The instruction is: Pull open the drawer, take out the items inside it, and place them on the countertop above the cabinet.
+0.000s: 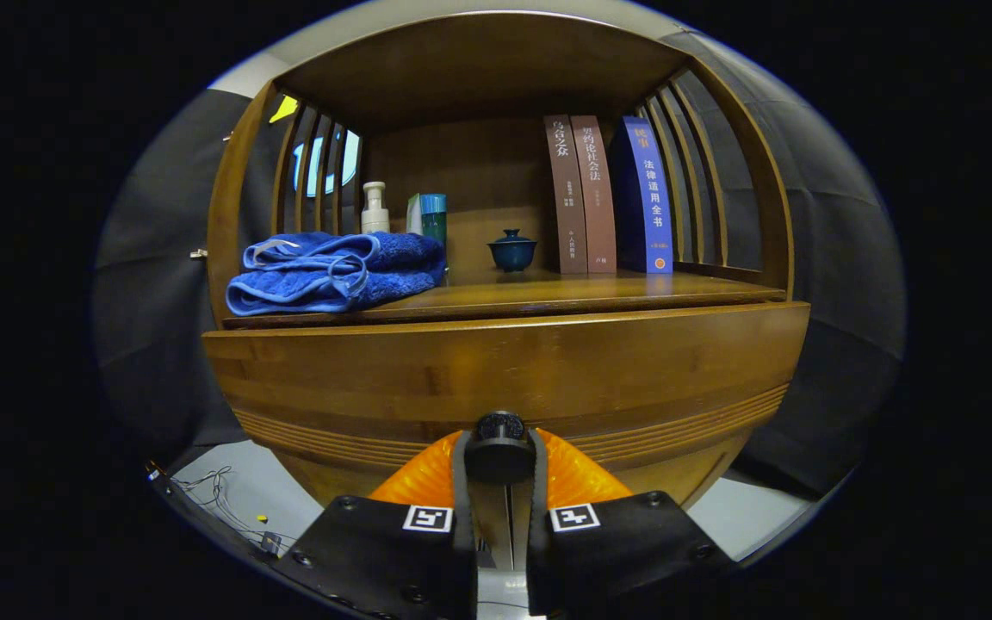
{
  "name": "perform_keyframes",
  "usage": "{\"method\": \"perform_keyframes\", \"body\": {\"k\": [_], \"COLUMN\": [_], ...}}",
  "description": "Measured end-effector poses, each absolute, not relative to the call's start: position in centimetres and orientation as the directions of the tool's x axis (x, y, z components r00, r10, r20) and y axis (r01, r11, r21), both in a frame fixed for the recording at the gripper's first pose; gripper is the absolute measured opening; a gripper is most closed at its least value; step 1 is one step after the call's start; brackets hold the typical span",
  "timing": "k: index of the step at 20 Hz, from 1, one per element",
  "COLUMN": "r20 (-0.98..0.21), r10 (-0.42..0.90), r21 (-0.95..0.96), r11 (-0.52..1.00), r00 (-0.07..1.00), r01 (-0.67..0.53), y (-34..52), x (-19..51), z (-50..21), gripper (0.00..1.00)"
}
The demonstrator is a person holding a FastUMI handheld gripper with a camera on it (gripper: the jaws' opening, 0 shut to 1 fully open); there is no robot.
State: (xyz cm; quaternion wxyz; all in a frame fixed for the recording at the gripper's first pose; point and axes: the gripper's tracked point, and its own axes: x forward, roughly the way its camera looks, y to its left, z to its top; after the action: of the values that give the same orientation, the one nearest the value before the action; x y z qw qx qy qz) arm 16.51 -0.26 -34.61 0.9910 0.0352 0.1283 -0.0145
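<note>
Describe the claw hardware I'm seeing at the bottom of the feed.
The claw has two narrow upright fingers set close side by side. Behind them sit two black blocky carriers, each held by dark screws and bearing a small square black-and-white tag. Ribbed orange panels fan out to both sides behind the fingers. No cables run along it.

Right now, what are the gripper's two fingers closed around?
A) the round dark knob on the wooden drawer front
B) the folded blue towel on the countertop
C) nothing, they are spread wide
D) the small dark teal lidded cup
A: the gripper has both fingers pressed against the sides of the round dark knob on the wooden drawer front.
</note>
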Motion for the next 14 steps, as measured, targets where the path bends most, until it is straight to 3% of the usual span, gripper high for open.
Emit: {"method": "perform_keyframes", "body": {"k": [14], "r20": [-0.270], "r10": [-0.011], "r21": [0.080], "r11": [0.996], "r00": [0.963], "r01": [0.034], "y": [-0.2], "x": [4.0], "z": [-34.0], "gripper": [0.26]}}
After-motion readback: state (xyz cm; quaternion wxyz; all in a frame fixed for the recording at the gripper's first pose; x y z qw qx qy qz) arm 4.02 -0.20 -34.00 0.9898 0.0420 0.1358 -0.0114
